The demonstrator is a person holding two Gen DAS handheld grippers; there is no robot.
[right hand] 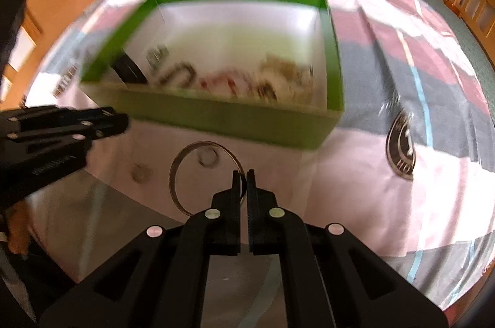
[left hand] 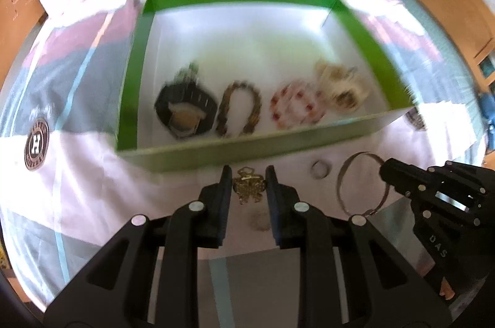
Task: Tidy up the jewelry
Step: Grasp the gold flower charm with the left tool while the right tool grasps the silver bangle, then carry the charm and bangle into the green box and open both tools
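In the green box [left hand: 362, 31], left to right, lie a black watch [left hand: 185, 111], a brown chain [left hand: 239, 108], a red-and-white bracelet [left hand: 297, 105] and a pale heap [left hand: 342, 87] – all blurred. In front of it, on the bedspread [left hand: 92, 189], the left gripper [left hand: 248, 179] brackets a gold brooch [left hand: 247, 187], jaws narrow, contact unclear. Further right sit a small ring [left hand: 320, 169] and a silver bangle [left hand: 362, 182]; the right gripper [right hand: 243, 177] pinches the bangle's rim, jaws nearly closed.
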